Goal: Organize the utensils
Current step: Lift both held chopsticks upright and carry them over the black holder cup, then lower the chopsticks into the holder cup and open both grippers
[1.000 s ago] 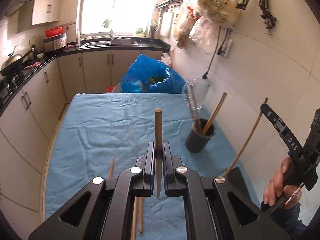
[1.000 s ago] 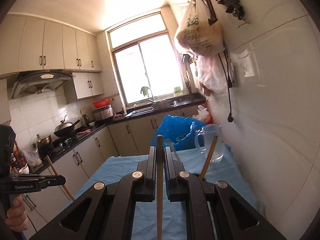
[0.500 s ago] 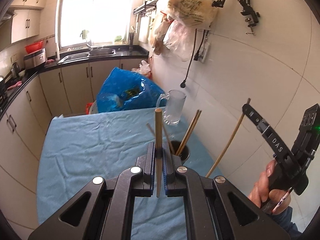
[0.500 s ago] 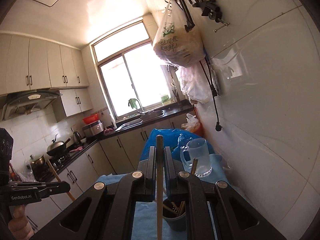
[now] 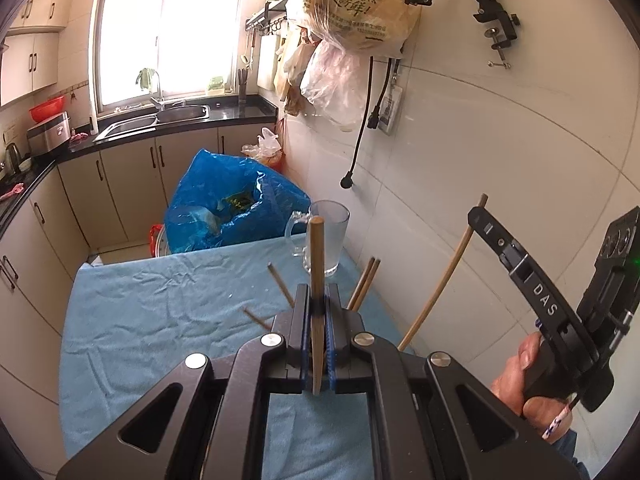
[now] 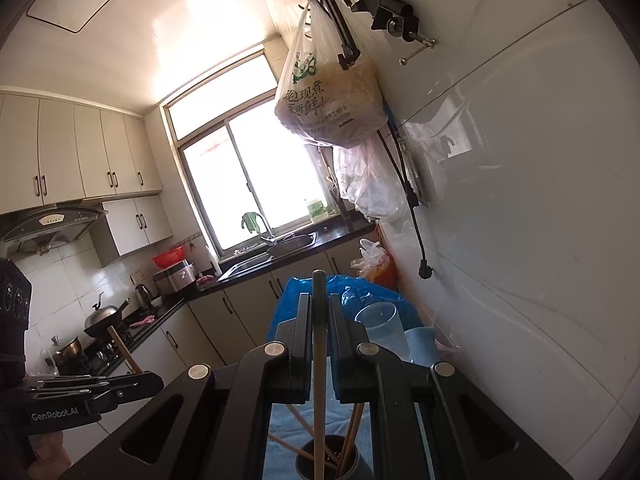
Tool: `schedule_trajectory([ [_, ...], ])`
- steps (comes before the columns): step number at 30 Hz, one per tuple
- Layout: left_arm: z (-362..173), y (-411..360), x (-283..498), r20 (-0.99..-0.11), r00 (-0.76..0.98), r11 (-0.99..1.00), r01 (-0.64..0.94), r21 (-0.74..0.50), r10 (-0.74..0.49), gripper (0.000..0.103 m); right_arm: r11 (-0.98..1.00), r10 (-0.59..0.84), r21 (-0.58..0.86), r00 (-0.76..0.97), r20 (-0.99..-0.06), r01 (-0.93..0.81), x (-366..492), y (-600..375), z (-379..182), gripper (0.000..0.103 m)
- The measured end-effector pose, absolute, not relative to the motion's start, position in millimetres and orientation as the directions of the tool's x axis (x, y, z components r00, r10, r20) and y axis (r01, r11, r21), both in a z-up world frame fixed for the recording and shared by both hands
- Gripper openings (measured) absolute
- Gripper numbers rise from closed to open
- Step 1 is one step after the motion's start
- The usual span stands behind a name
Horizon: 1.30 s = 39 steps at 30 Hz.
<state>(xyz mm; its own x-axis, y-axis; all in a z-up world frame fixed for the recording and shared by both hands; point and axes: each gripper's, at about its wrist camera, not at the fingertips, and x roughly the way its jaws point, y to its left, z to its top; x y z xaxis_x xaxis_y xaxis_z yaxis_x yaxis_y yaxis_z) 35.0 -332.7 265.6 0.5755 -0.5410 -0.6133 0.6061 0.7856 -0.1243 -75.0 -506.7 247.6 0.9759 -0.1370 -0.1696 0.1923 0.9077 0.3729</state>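
My left gripper [image 5: 317, 300] is shut on a wooden chopstick [image 5: 317, 256] held upright above the blue tablecloth [image 5: 160, 312]. My right gripper [image 6: 319, 312] is shut on another wooden chopstick [image 6: 319, 360], whose lower end hangs over the dark utensil cup [image 6: 328, 462] directly below. The cup holds several chopsticks; their tips [image 5: 366, 280] show behind my left gripper. In the left wrist view the right gripper [image 5: 532, 292] sits at the right with its chopstick [image 5: 444, 276] slanting down. In the right wrist view the left gripper [image 6: 92, 394] is at the lower left.
A clear glass mug [image 5: 326, 240] stands on the table's far right by the tiled wall [image 5: 500, 160]. A blue plastic bag [image 5: 232, 204] sits beyond the table's far edge. Bags [image 5: 352, 4] hang on the wall. Counters and cabinets [image 5: 40, 216] run along the left.
Both grippers have moved forward and tilted up. The right gripper now stands over the utensil cup. The cup is now hidden behind my left gripper. Both still hold their chopsticks.
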Motion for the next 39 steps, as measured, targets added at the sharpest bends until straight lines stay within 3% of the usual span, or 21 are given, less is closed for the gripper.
schedule_trajectory([
  [13,244,-359,75,-0.615,0.562,0.784,0.601,-0.157,-0.554,0.006,0.901,-0.174,0.366,0.967,-0.188,0.233,-27,-524,239,0.008],
  [25,187,-359,94,-0.649,0.536,0.791,0.587,-0.172,-0.539,0.006,0.892,-0.178,0.355,0.94,-0.291,0.279,5,-528,186,0.008],
  [39,163,-358,89,-0.669,0.553,0.809,0.574,-0.126,-0.496,0.006,0.892,-0.11,0.365,0.913,-0.393,0.265,8,-520,151,0.009],
])
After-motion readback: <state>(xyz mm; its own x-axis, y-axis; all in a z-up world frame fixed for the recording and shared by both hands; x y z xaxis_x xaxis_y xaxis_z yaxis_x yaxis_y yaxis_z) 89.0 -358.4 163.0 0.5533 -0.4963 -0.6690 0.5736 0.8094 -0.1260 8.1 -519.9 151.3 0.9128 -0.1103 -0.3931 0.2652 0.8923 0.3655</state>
